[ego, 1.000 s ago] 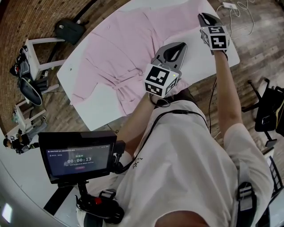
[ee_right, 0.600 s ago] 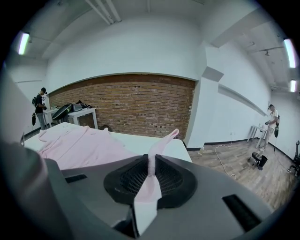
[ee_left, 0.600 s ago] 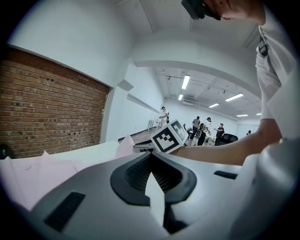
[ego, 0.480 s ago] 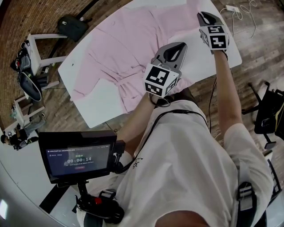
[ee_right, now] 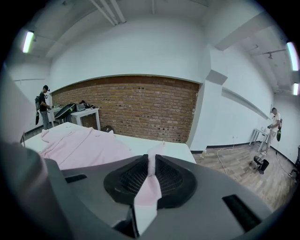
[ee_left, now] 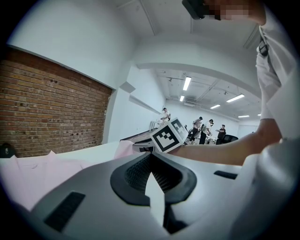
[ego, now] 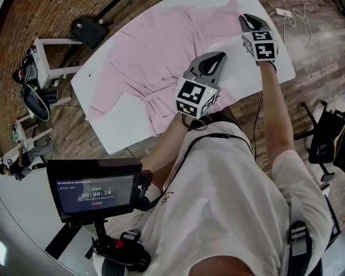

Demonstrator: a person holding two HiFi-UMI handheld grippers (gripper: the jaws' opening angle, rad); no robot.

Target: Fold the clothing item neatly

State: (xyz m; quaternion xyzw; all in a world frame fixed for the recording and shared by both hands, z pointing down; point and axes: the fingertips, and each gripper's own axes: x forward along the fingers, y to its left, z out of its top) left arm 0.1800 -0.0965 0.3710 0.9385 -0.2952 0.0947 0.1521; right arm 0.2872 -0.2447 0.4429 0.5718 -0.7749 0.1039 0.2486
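**Both grippers pinch one long edge of a pink garment**

Nearest, a small screen (ego: 94,191) mounted in front of the person shows a timer. Past it, the left gripper (ego: 215,58) has its jaws together, with a pale sliver of cloth nipped between the pads. The right gripper (ego: 248,21), farther along the same edge, is clamped on a pink fold.

The pink garment (ego: 156,59) lies spread on the white table (ego: 116,135). Its long axis follows the table's length, from the near-left corner to the far-right end in the head view. One sleeve reaches toward the near-left corner. The thin, pale cloth is gathered and creased at mid-length, and a strip trails toward the near edge.

On the wood floor around the table are white side tables (ego: 40,54) and a black bag (ego: 86,28) to the left. A power strip (ego: 281,11) with its cable lies at the far right, and a black chair (ego: 326,143) stands to the right.
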